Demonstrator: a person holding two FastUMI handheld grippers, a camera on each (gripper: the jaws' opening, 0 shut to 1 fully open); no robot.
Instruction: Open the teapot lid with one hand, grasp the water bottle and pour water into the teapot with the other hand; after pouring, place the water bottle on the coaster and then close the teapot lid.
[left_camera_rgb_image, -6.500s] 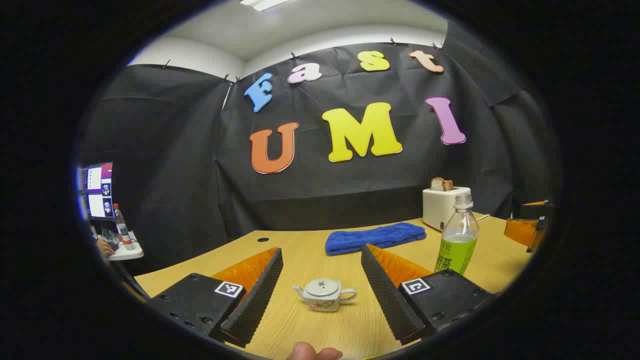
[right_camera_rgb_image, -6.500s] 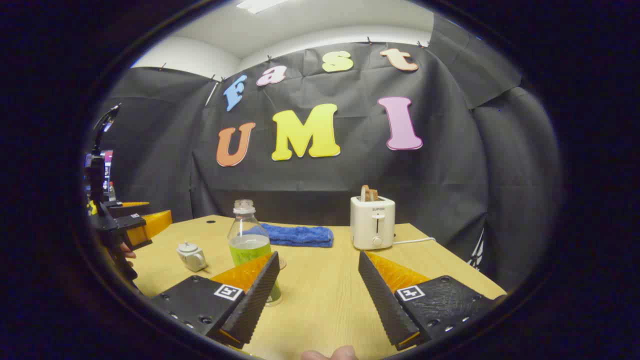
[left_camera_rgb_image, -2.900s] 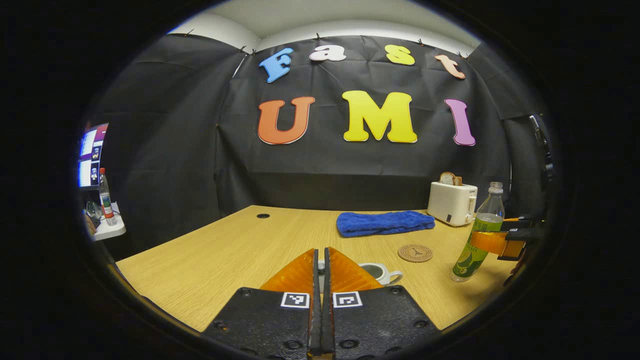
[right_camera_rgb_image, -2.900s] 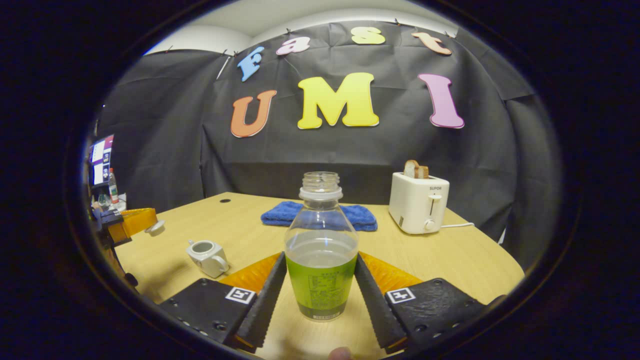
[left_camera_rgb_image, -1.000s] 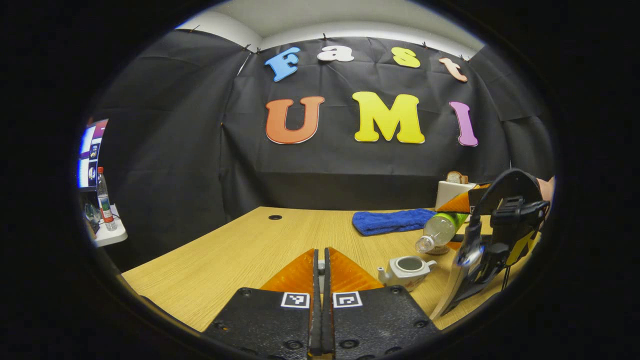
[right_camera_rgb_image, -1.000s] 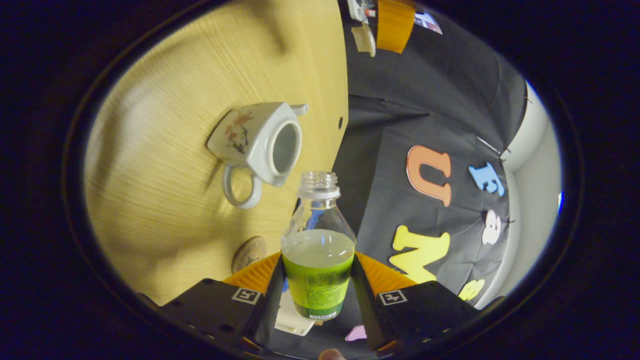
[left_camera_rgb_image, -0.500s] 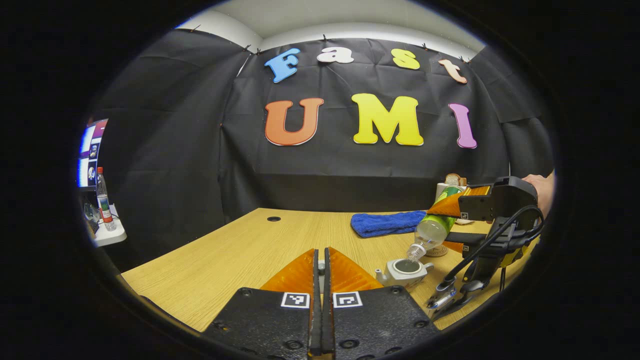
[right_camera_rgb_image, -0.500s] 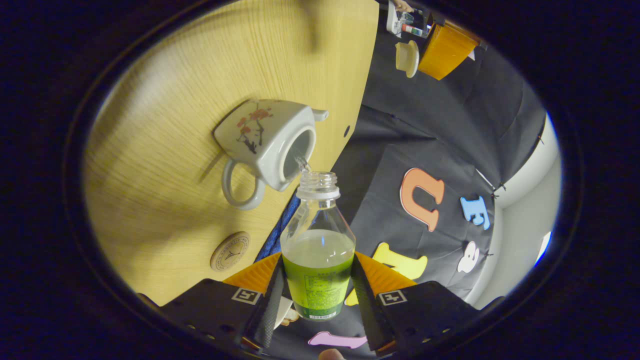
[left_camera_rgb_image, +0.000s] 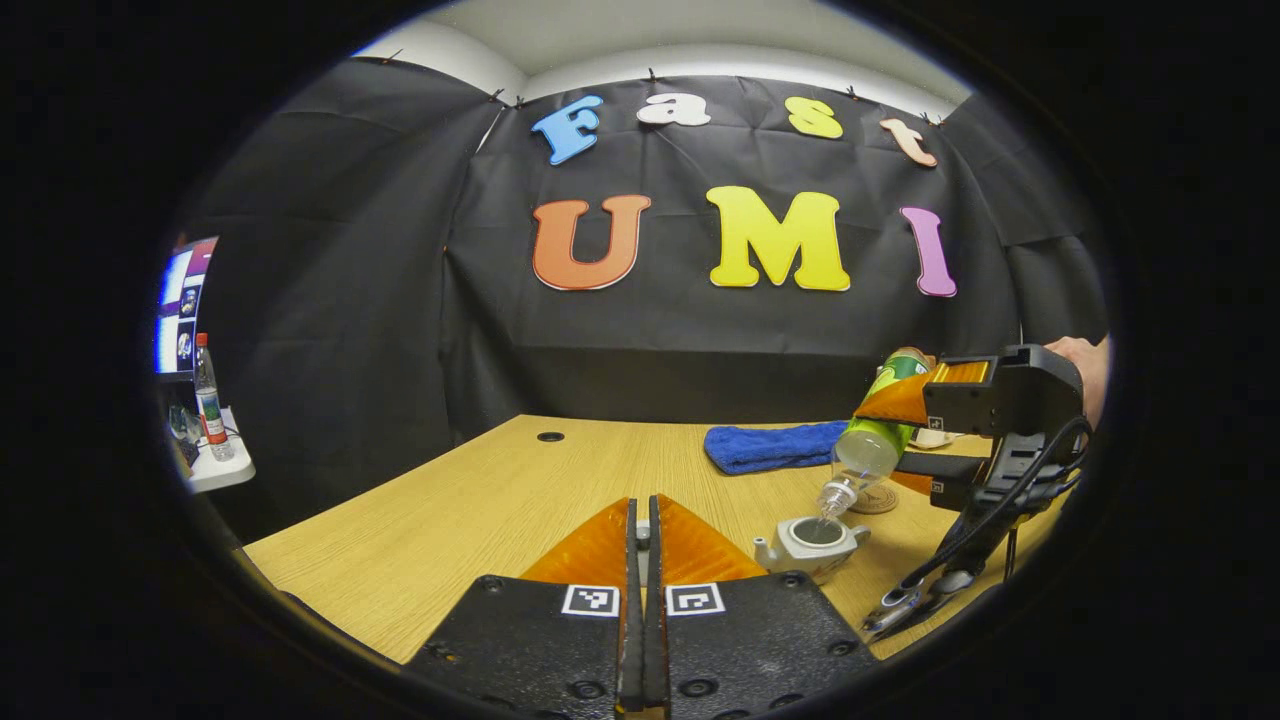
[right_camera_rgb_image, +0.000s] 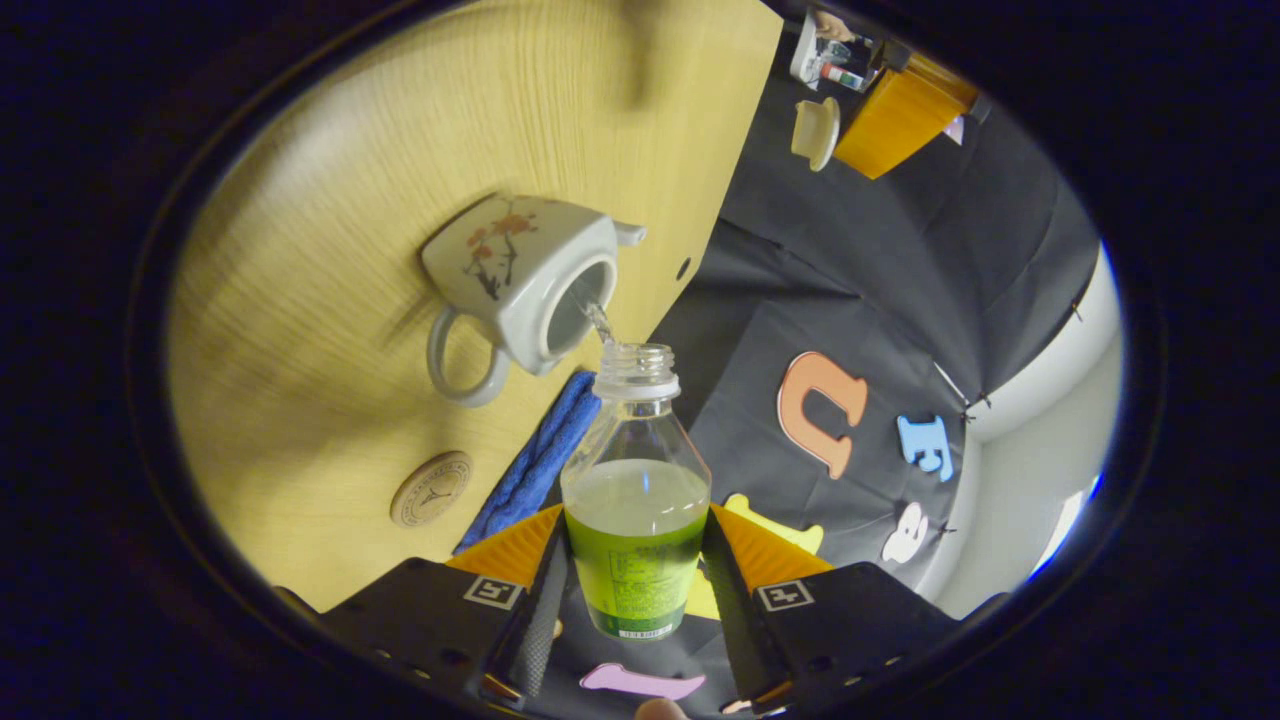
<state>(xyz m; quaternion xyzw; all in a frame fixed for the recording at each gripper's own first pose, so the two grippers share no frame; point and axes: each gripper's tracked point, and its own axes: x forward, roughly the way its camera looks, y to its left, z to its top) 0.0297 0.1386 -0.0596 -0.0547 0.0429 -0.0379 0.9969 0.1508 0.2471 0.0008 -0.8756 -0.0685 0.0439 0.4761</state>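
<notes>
While a thin stream of water falls into it, the small white ceramic teapot with a painted flower sprig (right_camera_rgb_image: 520, 275) stands open on the light wooden table (left_camera_rgb_image: 470, 500), its spout pointing left in the left gripper view. Tilted mouth-down just above its opening is the clear plastic water bottle with a green label (right_camera_rgb_image: 637, 520), partly filled. Left of the pot, the left gripper (left_camera_rgb_image: 641, 530) is closed on the white lid (right_camera_rgb_image: 815, 132), held well away from the pot. Behind the teapot lie a folded blue towel (left_camera_rgb_image: 765, 445) and a round brown coaster (left_camera_rgb_image: 877, 498), near the pot. At the right, the right gripper (right_camera_rgb_image: 635, 560) clamps the bottle's labelled body, and a hand (left_camera_rgb_image: 1080, 352) grips it from behind.
</notes>
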